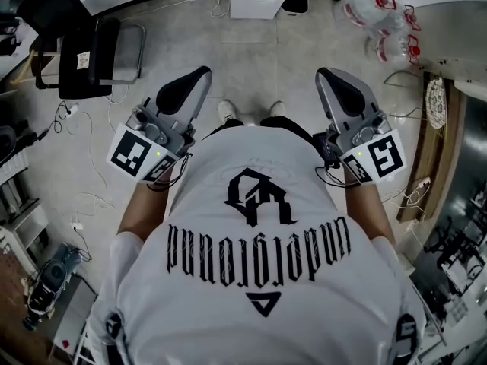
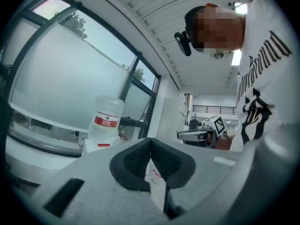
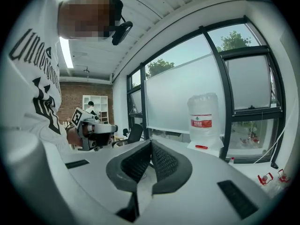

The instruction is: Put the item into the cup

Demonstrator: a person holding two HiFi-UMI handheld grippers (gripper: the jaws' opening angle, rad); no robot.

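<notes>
At either side of the person's white, black-lettered T-shirt (image 1: 259, 280), the grey left gripper (image 1: 202, 74) and grey right gripper (image 1: 324, 74) point forward above the pale floor (image 1: 251, 67), each with jaws pressed together on nothing; no view shows cup or item.

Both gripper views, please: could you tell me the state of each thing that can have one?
left gripper: jaws shut, tips touching, nothing between them.
right gripper: jaws shut, tips touching, nothing between them.
water jug: upside down, neck down on a dispenser.
office chair: unoccupied.
</notes>
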